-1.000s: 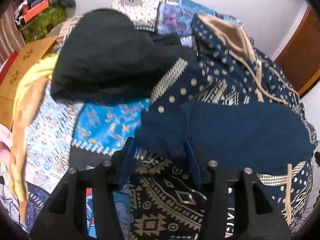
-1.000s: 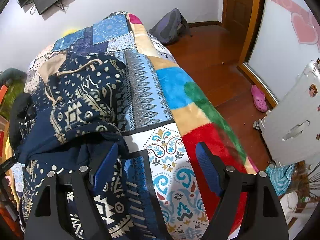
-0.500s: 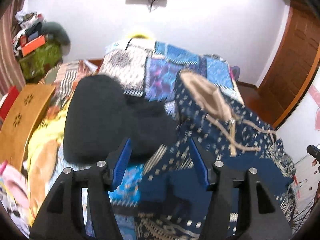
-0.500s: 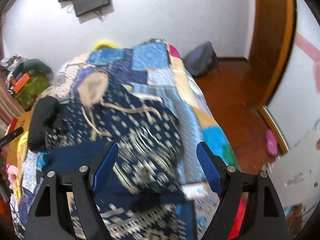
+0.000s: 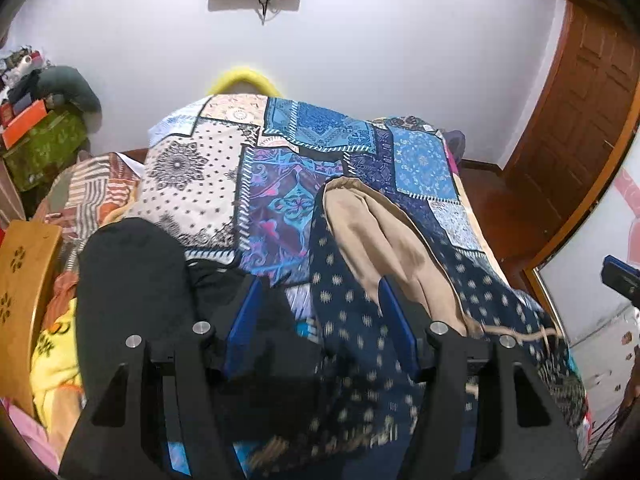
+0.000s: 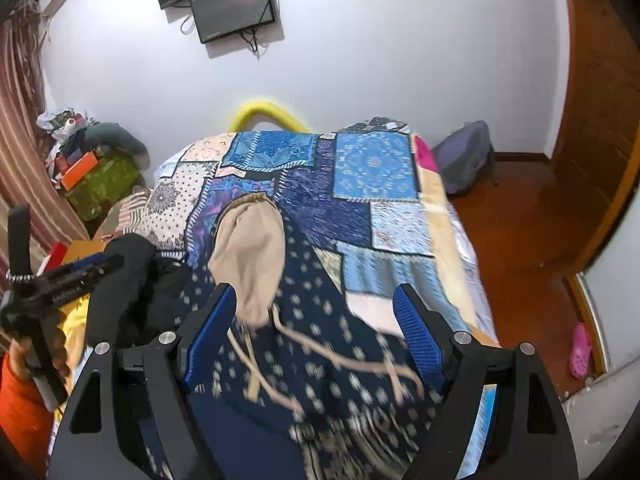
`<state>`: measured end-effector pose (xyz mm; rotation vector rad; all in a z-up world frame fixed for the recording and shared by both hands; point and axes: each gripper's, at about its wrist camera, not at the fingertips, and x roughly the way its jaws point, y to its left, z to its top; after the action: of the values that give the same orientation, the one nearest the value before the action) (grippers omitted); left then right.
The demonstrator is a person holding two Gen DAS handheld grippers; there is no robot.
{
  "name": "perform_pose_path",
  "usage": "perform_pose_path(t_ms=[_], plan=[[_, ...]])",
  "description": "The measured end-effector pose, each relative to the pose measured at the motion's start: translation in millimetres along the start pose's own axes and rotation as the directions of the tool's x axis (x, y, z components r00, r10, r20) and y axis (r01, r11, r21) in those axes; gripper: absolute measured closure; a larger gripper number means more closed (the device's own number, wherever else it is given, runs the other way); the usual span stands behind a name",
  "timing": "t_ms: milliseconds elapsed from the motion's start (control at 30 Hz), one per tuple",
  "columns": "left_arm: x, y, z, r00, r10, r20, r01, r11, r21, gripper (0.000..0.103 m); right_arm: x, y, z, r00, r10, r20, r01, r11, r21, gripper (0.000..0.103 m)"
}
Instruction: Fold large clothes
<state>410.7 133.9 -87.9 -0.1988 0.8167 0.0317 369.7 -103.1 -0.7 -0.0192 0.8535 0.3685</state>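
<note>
A navy patterned hoodie [image 5: 472,280] [image 6: 312,280] lies on the bed, its tan-lined hood [image 5: 380,240] [image 6: 248,248] toward the far wall and its tan drawstrings loose on the front. My left gripper [image 5: 320,320] hovers open above the hoodie's left side, with nothing pressed between its blue pads. My right gripper [image 6: 316,320] is open too, wide above the drawstrings and not touching the cloth. The right wrist view shows the left gripper [image 6: 60,276] in a hand at the left edge.
A black garment [image 5: 132,280] [image 6: 120,280] lies left of the hoodie on the patchwork quilt [image 5: 280,184] [image 6: 372,168]. A yellow blanket [image 5: 52,352] and wooden board [image 5: 20,280] are at the left. On the right are bare floor, a backpack [image 6: 464,160] and a wooden door [image 5: 580,120].
Both grippers have risen and drawn back from the hoodie, so more of the bed and wall shows. The left jaws have left the navy fold and stand slightly wider.
</note>
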Motion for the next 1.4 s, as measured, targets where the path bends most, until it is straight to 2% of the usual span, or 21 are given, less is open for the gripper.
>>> perform_pose_path(t_ms=[133, 233, 333, 467, 600, 667, 700, 767, 800, 833, 867, 900, 967, 1000, 1100, 1200, 1400], plan=[[44, 5, 18, 0.998, -0.005, -0.055, 0.003, 0.999, -0.034, 0.044, 52, 7, 18, 0.998, 0.021, -0.067, -0.021, 1.0, -0.007, 0.025], [82, 8, 28, 0.995, 0.028, -0.1, -0.033, 0.998, -0.049, 0.044, 89, 12, 27, 0.993, 0.009, -0.116, -0.009, 1.0, -0.001, 0.025], [110, 7, 31, 0.991, 0.012, -0.132, -0.02, 0.998, -0.054, 0.044, 133, 17, 34, 0.982, -0.003, -0.188, 0.003, 1.0, -0.001, 0.025], [148, 7, 29, 0.983, 0.009, -0.182, -0.02, 0.998, -0.061, 0.044, 177, 19, 38, 0.965, -0.039, -0.26, 0.038, 0.999, -0.009, 0.025], [174, 8, 19, 0.976, 0.016, -0.217, -0.031, 0.997, -0.069, 0.044, 219, 11, 35, 0.942, -0.111, -0.316, 0.119, 0.993, 0.009, 0.025], [182, 9, 12, 0.973, 0.007, -0.231, -0.023, 0.997, -0.068, 0.044, 233, 4, 32, 0.931, -0.108, -0.35, 0.132, 0.99, 0.047, 0.025], [183, 10, 9, 0.974, -0.003, -0.227, -0.015, 0.997, -0.077, 0.044, 239, -2, 30, 0.929, -0.076, -0.361, 0.116, 0.989, 0.09, 0.026], [183, 14, 6, 0.975, -0.049, -0.216, 0.026, 0.994, -0.11, 0.052, 241, -14, 27, 0.938, -0.005, -0.346, 0.075, 0.979, 0.191, 0.029], [183, 16, 6, 0.971, -0.093, -0.22, 0.065, 0.989, -0.131, 0.064, 241, -17, 26, 0.938, 0.031, -0.345, 0.048, 0.975, 0.217, 0.04], [183, 16, 6, 0.969, -0.108, -0.223, 0.077, 0.987, -0.144, 0.071, 240, -18, 25, 0.936, 0.074, -0.343, 0.011, 0.971, 0.239, 0.048], [181, 16, 6, 0.969, -0.101, -0.224, 0.069, 0.987, -0.147, 0.074, 238, -20, 26, 0.932, 0.119, -0.343, -0.028, 0.965, 0.261, 0.064], [180, 14, 7, 0.971, -0.096, -0.22, 0.067, 0.988, -0.138, 0.079, 236, -19, 27, 0.929, 0.13, -0.347, -0.035, 0.963, 0.266, 0.078], [173, 11, 6, 0.972, -0.079, -0.221, 0.057, 0.993, -0.104, 0.09, 230, -14, 28, 0.925, 0.098, -0.367, -0.013, 0.973, 0.229, 0.092], [170, 10, 5, 0.971, -0.086, -0.224, 0.064, 0.993, -0.102, 0.096, 224, -8, 27, 0.928, 0.054, -0.369, 0.013, 0.984, 0.176, 0.093], [151, 12, 3, 0.97, -0.095, -0.222, 0.073, 0.992, -0.103, 0.096, 203, 2, 22, 0.942, -0.01, -0.334, 0.044, 0.995, 0.093, 0.094], [124, 11, 6, 0.977, -0.086, -0.194, 0.073, 0.995, -0.075, 0.096, 175, -2, 23, 0.955, 0.002, -0.295, 0.027, 0.995, 0.093, 0.094], [44, -5, 6, 0.984, -0.14, -0.11, 0.138, 0.99, -0.025, 0.097, 98, 1, 24, 0.977, -0.013, -0.211, 0.02, 0.999, 0.029, 0.094]])
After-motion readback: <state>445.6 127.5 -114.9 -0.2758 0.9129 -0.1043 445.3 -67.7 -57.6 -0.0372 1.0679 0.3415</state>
